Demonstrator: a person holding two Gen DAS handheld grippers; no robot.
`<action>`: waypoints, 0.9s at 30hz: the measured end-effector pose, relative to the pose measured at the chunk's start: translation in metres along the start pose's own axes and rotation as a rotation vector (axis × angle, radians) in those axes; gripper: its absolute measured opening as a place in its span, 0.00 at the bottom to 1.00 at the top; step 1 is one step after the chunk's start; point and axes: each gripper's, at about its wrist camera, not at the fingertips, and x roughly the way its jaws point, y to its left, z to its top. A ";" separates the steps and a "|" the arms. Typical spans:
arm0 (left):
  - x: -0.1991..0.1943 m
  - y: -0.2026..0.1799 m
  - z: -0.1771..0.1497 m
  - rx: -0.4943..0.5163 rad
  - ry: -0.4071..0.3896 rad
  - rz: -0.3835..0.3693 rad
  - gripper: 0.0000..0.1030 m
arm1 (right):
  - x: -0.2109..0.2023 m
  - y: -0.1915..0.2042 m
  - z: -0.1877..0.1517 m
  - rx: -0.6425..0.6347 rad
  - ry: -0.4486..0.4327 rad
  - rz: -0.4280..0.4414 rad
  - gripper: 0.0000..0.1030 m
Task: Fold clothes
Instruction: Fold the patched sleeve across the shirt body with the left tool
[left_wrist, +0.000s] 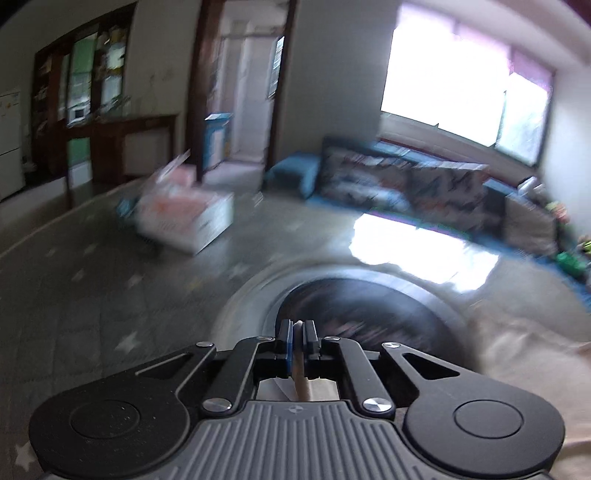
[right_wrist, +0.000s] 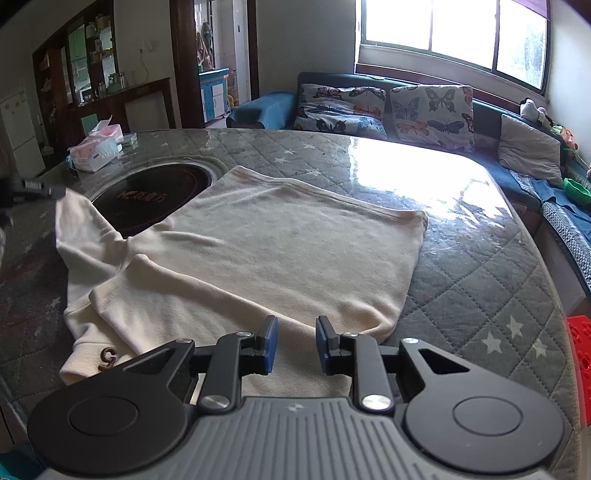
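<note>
Cream sweater (right_wrist: 258, 254) lay spread on the quilted grey table (right_wrist: 480, 295), directly ahead of the right tongs (right_wrist: 294, 345). Its straight hem was at the far side, and a cuff with a small brown letter was near the left of those tongs. The right tongs hovered just above the near edge of the cloth with the blue pads (right_wrist: 271, 343) apart, a clear gap between them, and nothing was held.

The left tongs (left_wrist: 298, 334) were closed tight on a thin fold of the cream cloth, which passed between the two fingers. In the right wrist view this same tool was seen at the far left, dark and blurred, lifting one sleeve (right_wrist: 79, 225) up from the table. The left wrist view was strongly blurred.

Ahead and to the left of the right tongs a round black cooking plate (right_wrist: 147, 199) was set into the table; the sweater covered part of its right rim. Beyond it, further left, stood a pink and white tissue box (right_wrist: 96, 147), well apart from the garment. Behind the table was a blue sofa (right_wrist: 266, 107) with two butterfly cushions (right_wrist: 432, 114). A red object (right_wrist: 578, 362) was at the right edge of the table, near the right tongs.
</note>
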 end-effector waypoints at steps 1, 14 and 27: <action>-0.008 -0.008 0.004 0.002 -0.018 -0.037 0.05 | -0.001 0.000 0.000 0.002 -0.003 0.001 0.21; -0.092 -0.144 0.003 0.153 -0.092 -0.571 0.05 | -0.019 -0.009 -0.009 0.049 -0.045 0.007 0.21; -0.063 -0.210 -0.089 0.362 0.212 -0.708 0.30 | -0.024 -0.027 -0.021 0.126 -0.051 -0.012 0.21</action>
